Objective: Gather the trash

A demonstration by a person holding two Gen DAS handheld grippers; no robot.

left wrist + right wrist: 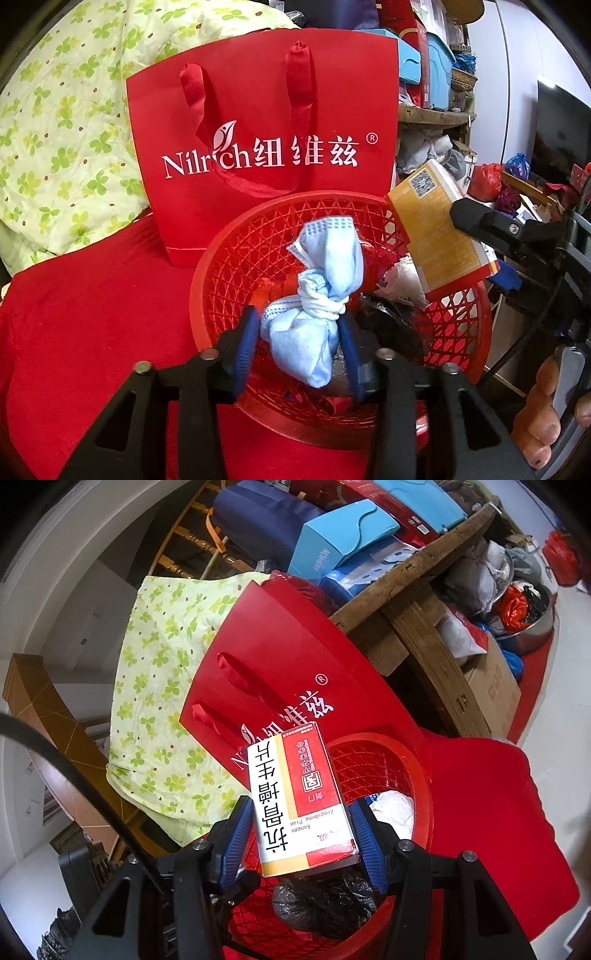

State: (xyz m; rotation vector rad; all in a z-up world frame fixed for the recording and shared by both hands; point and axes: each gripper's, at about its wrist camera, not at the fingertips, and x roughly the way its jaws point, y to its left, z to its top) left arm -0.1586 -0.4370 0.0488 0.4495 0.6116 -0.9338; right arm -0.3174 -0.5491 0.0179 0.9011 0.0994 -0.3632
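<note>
1. Now both tools are loaded over the basket point(229, 258): the left gripper point(297, 347) is clamped on a knotted blue mask point(317, 295), and the right gripper point(301, 834) pinches a medicine box point(301, 801) between its blue pads point(236, 834).
2. Drop the mask first, I judge; it hangs well inside the rim, above the black bag point(391, 325) and white paper point(402, 284) already in there.
3. Part the left jaws fully, since the soft knot may cling to a pad.
4. Bring the box further inward before release. In the left view it point(443, 236) sits tilted over the far rim and could tip outside.
5. Keep both tools clear of the red gift bag point(258, 110) standing just behind the basket.
</note>
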